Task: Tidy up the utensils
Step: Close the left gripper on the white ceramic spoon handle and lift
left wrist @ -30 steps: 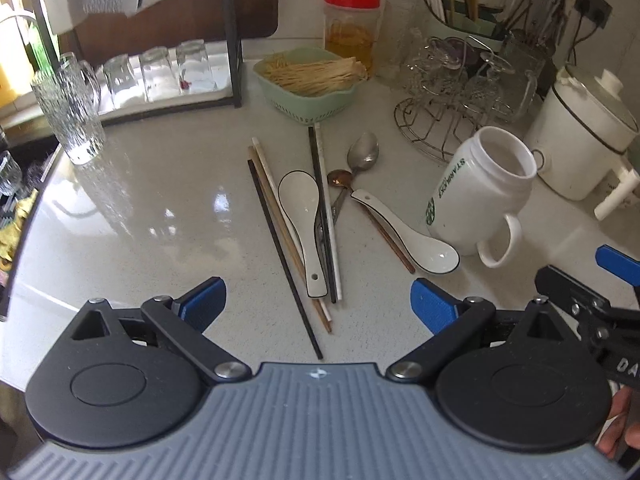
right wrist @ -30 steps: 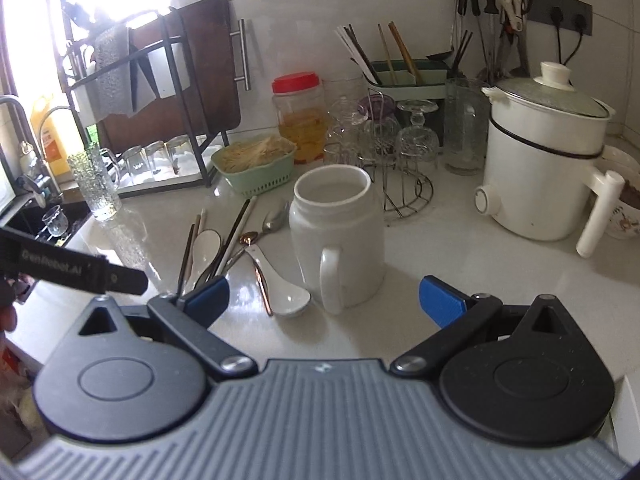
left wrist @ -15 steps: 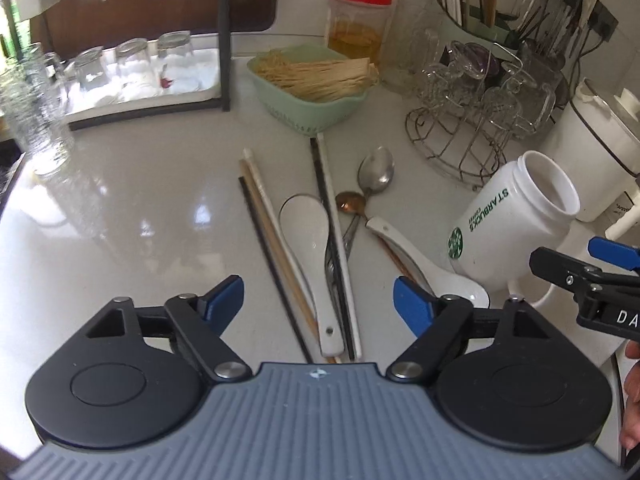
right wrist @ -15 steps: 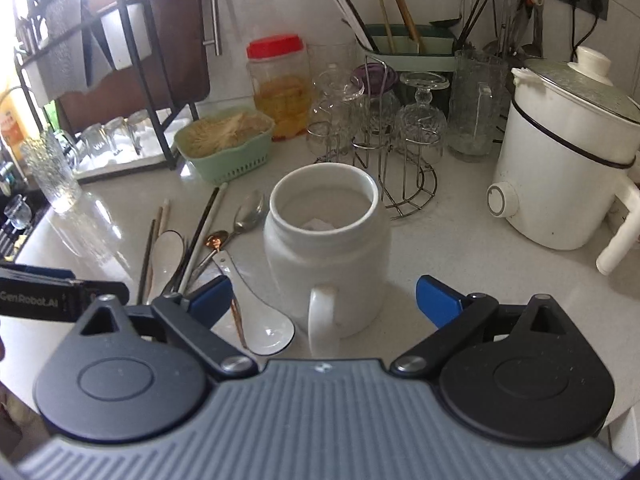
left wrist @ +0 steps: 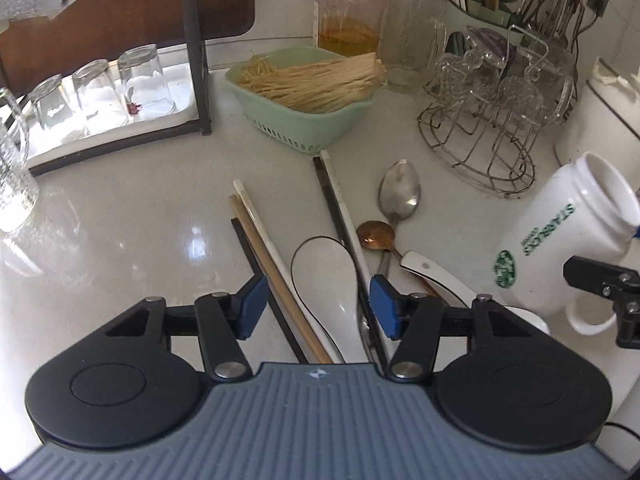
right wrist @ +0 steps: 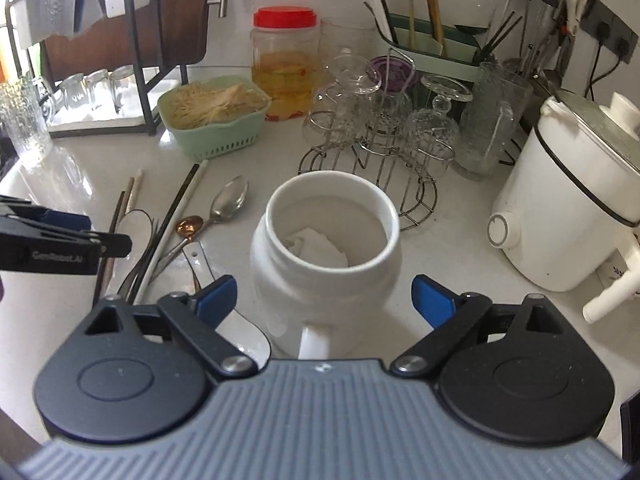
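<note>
Jaws of the left gripper stand apart and are closing; between them lie the white ceramic spoon and the chopsticks, with no pad pressing on either. Jaws of the right gripper stand apart and are closing; the white Starbucks mug stands upright between them, with a gap at each pad.

All positions below are given relative to the mug, as seen from the right wrist camera.

- Utensil group: on the countertop, left of the mug. It comprises several chopsticks, a steel spoon, a small copper-coloured spoon and two white ceramic spoons.
- Second ceramic spoon: its bowl lies just beside the mug's base, at the left.
- Mug handle: faces the camera. A crumpled white scrap lies inside the mug.
- Green basket of dry noodles: behind and left.
- Wire glass rack: directly behind.
- Red-lidded jar: behind the basket.
- White electric pot: right.
</note>
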Demonstrator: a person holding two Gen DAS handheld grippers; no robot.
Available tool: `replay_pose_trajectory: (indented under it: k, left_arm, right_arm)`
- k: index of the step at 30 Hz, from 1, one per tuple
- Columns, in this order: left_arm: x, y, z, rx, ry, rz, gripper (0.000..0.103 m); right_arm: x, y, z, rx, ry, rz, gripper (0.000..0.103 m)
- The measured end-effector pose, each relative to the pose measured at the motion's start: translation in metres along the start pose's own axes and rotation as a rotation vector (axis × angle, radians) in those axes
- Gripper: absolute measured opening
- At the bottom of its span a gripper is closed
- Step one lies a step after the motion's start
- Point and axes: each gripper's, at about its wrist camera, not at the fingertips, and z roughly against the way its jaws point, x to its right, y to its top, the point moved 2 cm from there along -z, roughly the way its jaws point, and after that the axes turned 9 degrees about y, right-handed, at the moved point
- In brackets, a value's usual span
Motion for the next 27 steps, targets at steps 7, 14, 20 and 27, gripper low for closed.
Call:
replay_pose_trajectory:
  k: [7, 14, 20, 27]
  left_arm:
    - [0.004, 0.006, -0.017, -0.026, -0.018, -0.033, 0.062]
    - [0.018, 0.009, -0.021, -0.002, -0.012, -0.122, 0.062]
    - [0.017, 0.012, -0.029, -0.007, 0.038, -0.123, 0.058]
    - [0.015, 0.012, -0.034, -0.03, 0.057, -0.043, 0.058]
  right_arm:
    - [-0.006, 0.004, -0.013, -0.007, -0.06, 0.031, 0.091]
    - [-0.005, 0.003, -0.012, -0.006, -0.056, 0.017, 0.09]
    - [-0.004, 0.004, -0.011, -0.012, -0.049, 0.016, 0.09]
    - [-0.008, 0.001, -0.01, 0.0, -0.062, 0.005, 0.09]
